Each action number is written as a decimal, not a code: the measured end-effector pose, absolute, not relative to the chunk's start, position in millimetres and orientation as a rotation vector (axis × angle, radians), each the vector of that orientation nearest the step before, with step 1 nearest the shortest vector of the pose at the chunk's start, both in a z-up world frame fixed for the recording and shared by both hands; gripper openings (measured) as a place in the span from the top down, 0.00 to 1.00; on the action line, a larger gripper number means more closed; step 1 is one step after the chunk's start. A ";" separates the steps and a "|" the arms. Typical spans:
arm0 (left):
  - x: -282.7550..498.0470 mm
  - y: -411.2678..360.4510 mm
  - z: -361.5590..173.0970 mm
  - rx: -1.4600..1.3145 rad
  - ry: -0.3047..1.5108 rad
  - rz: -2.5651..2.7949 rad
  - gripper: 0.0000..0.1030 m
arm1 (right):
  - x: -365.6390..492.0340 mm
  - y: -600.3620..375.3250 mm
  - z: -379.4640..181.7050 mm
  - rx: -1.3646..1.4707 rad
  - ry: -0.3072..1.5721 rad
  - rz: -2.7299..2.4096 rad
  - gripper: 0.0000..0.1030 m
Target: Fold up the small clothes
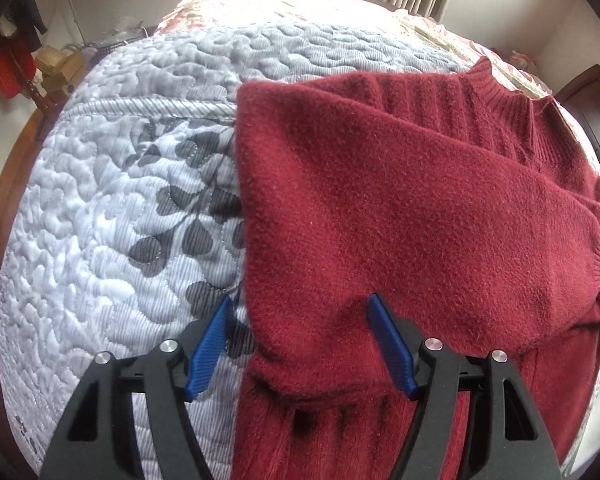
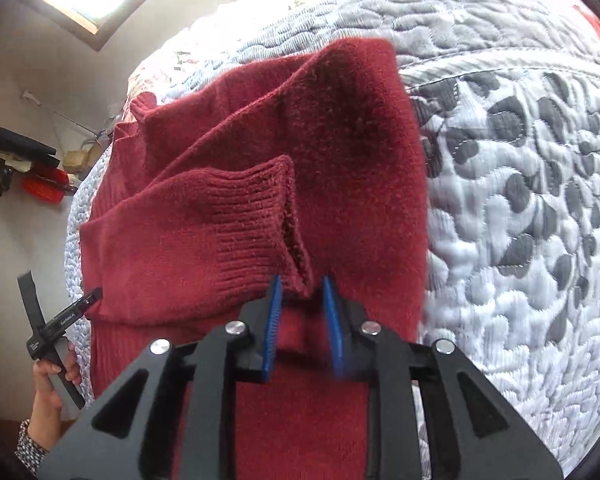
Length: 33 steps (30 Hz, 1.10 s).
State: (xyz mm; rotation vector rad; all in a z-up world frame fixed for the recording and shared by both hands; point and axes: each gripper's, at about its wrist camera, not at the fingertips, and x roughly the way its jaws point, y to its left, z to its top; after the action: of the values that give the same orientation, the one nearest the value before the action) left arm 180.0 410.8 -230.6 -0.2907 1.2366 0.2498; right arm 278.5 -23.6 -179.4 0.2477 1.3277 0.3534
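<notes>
Lying on quilt (image 1: pixel 100 220), red sweater (image 1: pixel 380 200) had sleeve folded across. L gripper (image 1: pixel 300 320) spread wide over its edge; R gripper (image 2: pixel 300 296) partly apart at ribbed cuff (image 2: pixel 236 216), grip unclear.

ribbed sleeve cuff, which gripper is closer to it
Right. The right gripper has its fingertips at the ribbed cuff; the left gripper stands open at the sweater's other edge.

The sweater (image 1: pixel 400 208) is running off the left wrist view's bottom and right edges; its hem is not showing. The right hand-held gripper (image 2: pixel 302 300) is showing one blue pad (image 2: pixel 334 332) motion-blurred, so contact with the ribbed cuff (image 2: pixel 236 220) is unclear. Wall clutter (image 1: pixel 12 64) is too small to identify.
</notes>
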 end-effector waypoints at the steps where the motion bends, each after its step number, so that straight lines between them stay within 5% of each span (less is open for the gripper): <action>1: 172.8 409.5 -224.7 -0.284 1.233 0.243 0.31 | 269.7 -27.5 -171.2 0.233 1.314 0.347 0.73; 4: 139.6 404.9 -211.5 -0.281 1.234 0.212 0.25 | 235.6 -37.5 -153.8 0.224 1.295 0.359 0.63; 17: -49.6 374.1 -214.9 -0.300 1.377 0.192 0.24 | 35.6 -74.2 -169.6 0.089 1.460 0.340 0.59; 33: -125.6 321.4 -249.3 -0.278 1.465 0.140 0.24 | -54.5 -97.1 -209.8 0.152 1.590 0.324 0.57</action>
State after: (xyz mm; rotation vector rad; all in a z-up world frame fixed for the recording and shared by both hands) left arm -125.6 321.4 -249.3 -0.2781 1.4653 0.1403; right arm -54.5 -97.1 -209.8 0.1521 1.5903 0.3240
